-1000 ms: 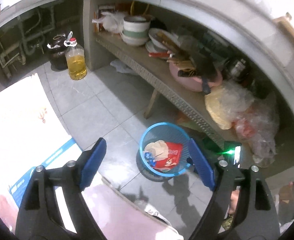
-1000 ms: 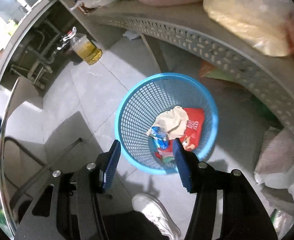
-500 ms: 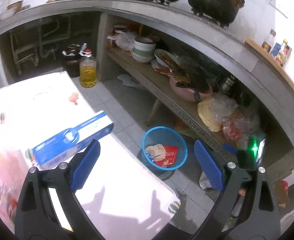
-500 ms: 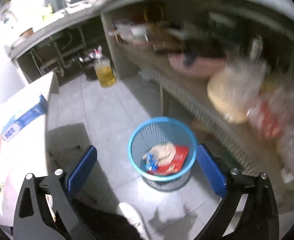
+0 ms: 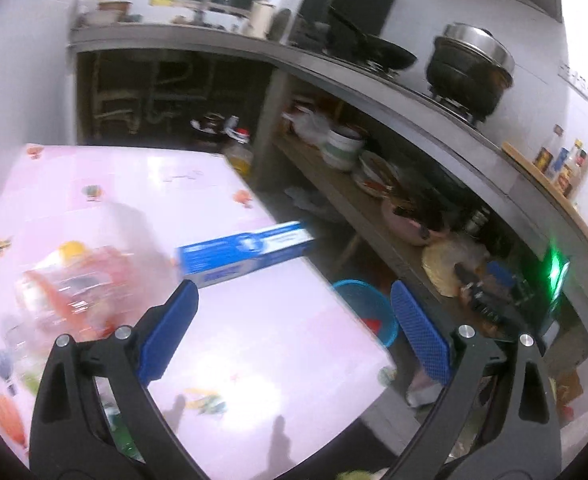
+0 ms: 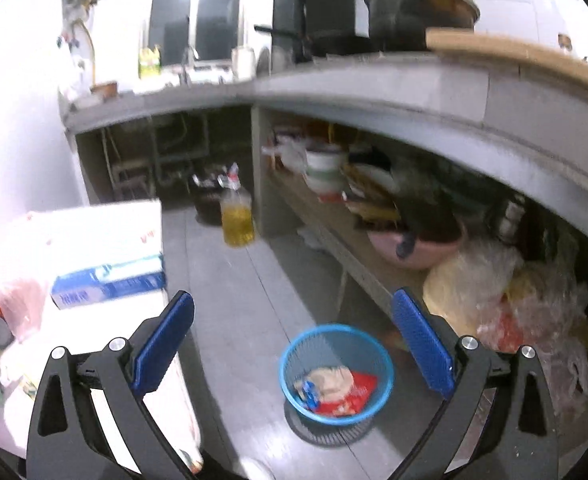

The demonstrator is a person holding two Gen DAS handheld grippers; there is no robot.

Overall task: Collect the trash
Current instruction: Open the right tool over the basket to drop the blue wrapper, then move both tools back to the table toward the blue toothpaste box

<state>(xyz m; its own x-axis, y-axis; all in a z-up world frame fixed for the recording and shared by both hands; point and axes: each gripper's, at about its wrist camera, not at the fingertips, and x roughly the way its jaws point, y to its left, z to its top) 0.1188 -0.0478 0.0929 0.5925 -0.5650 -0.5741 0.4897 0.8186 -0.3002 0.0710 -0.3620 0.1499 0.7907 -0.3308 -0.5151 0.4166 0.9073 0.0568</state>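
A blue mesh basket stands on the grey floor below my right gripper, which is open and empty above it. Inside lie a crumpled paper, a red wrapper and a small blue piece. My left gripper is also open and empty, hanging over a pink-clothed table. On that table sit a long blue box and blurred clear plastic with red in it, left of the fingers. The basket peeks out past the table's edge.
A low shelf along the right holds bowls, a pink basin and plastic bags. A bottle of yellow oil stands on the floor at the back. Pots sit on the counter above. The table borders the floor strip on the left.
Both grippers have risen and drawn back from the basket. The right jaws widened from half apart to full. The left view has swung over the table, bringing the box and plastic into sight.
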